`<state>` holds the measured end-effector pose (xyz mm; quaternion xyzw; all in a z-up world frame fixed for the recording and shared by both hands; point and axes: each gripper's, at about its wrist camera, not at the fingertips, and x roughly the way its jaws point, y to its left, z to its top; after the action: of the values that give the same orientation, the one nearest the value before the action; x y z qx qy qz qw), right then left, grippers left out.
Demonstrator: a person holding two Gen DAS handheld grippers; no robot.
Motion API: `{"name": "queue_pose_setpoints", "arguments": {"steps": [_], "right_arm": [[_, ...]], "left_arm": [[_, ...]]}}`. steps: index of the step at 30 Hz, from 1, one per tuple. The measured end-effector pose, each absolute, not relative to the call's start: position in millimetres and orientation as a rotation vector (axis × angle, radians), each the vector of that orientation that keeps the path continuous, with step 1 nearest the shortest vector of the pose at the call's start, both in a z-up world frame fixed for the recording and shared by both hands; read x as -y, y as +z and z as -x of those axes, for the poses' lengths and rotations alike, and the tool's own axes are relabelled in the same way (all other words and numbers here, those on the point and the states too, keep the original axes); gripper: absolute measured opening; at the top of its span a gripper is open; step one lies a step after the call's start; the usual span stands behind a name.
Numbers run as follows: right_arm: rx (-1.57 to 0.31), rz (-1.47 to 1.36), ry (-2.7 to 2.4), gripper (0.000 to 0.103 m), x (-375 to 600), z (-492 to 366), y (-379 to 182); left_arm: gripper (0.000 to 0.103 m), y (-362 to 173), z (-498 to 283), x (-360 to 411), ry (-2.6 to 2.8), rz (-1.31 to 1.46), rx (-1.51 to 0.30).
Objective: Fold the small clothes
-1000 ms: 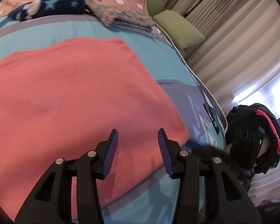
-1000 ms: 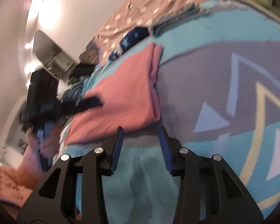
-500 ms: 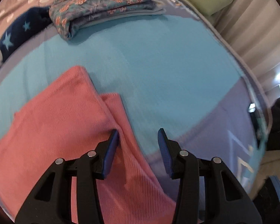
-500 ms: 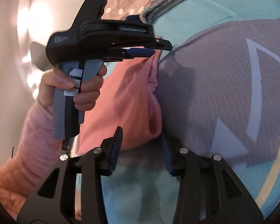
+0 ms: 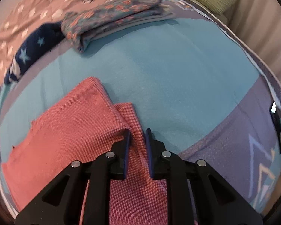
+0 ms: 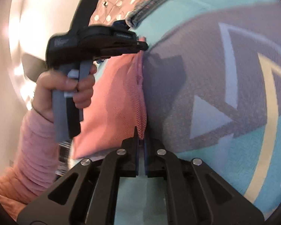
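Coral garment (image 5: 69,131) pinched by both closing tools (left (image 5: 136,136), right (image 6: 140,137)).

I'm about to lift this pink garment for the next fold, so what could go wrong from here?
1. The right gripper pinches only the very edge of the pink garment; it may slip out on lifting.
2. The left gripper has just been closing on a raised ridge, perhaps catching only some layers.
3. Uneven pulling could undo the fold.

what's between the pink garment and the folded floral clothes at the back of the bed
Only bare turquoise blanket. The left wrist view shows that open stretch running from the pink garment up to the folded floral clothes, with nothing lying on it.
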<state>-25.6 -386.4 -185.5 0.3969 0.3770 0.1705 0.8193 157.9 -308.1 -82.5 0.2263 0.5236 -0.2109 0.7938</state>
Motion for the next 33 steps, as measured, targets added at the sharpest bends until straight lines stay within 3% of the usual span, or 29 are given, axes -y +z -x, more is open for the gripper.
{"name": "queue_pose_setpoints", "arguments": {"steps": [8,11,16,19,23,29,31,33], "right_arm": [[-0.816,-0.727,0.248,0.005,376.9,48.4,-176.0],[-0.797,-0.67,0.166,0.007,385.3,59.9,-170.7],[-0.723,-0.516,0.125,0.022,366.2,76.7,-147.8],[-0.687,-0.365,0.157,0.041,325.3,73.6,-131.2],[-0.667,-0.124,0.237,0.053,246.9,60.1,-119.1],[-0.659,0.188,0.381,0.055,139.0,52.0,-118.0],[-0.617,0.284,0.419,0.055,105.4,55.4,-116.8],[-0.565,0.377,0.459,0.054,71.3,59.6,-117.2]], "left_arm": [[0.024,-63.1,-160.2,273.5,-0.606,-0.312,-1.073],[0.045,-37.0,-147.8,240.1,-0.624,-0.235,-0.991],[0.06,-4.8,-118.5,146.2,-0.587,-0.165,-0.862],[0.06,-2.3,-103.3,76.8,-0.516,-0.12,-0.855],[0.06,-11.8,-81.8,-24.1,-0.39,0.036,-0.858],[0.061,-26.7,-43.3,-159.8,-0.212,0.305,-0.764],[0.075,-33.0,-35.0,-186.1,-0.18,0.339,-0.756],[0.076,-41.6,-25.9,-202.7,-0.176,0.358,-0.748]]}}
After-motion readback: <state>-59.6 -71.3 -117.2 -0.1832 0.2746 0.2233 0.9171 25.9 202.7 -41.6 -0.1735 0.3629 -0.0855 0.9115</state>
